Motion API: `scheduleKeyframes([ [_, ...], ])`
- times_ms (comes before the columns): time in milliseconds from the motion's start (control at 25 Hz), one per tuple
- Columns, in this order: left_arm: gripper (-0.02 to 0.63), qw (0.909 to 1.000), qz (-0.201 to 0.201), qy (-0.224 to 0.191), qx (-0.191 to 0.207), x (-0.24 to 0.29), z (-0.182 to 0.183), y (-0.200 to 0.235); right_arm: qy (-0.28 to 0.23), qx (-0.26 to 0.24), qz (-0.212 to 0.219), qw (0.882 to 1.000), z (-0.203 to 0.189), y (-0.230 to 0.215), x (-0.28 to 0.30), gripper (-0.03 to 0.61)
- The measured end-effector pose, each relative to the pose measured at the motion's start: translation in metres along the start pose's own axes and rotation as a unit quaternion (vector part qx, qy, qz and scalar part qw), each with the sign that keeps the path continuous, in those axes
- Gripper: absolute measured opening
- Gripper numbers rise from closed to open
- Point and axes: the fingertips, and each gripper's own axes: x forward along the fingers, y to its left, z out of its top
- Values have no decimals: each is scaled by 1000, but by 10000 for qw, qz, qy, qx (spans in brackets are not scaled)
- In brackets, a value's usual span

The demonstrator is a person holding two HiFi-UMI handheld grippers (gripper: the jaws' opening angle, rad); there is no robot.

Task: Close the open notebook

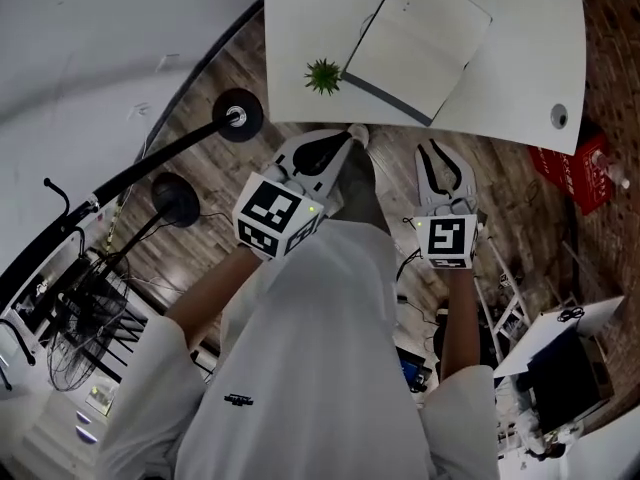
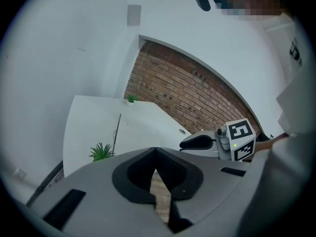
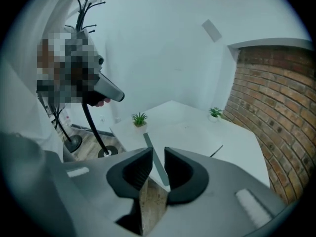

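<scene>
Left gripper [image 1: 352, 134] clenched empty, right gripper [image 1: 431, 150] jaws apart and empty, both off the white table's [image 1: 300, 18] near edge; notebook [image 1: 415, 43] lies flat, apparently closed.

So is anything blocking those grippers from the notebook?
Nothing visible does. Only bare table lies between the left gripper, the right gripper and the notebook; the small plant stands beside its corner, nearer the left gripper.

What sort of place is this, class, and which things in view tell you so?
Probably an indoor studio or lab workroom: a white table, a red-brown brick wall, and black round-based stands on a wood-plank floor.
</scene>
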Motion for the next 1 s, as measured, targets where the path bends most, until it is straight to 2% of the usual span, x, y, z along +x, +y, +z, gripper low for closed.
scheduleKeyframes([
  [360,9,9995,-100,283,-52,32,-19,-5,508,-441,398,9969,-44,-13,28,104],
  [640,9,9991,-52,329,-245,40,-28,-7,685,-616,632,9937,-58,-18,59,123],
  [1000,9,9986,96,315,-422,38,-34,0,1043,-1079,809,9854,-77,-10,96,148],
])
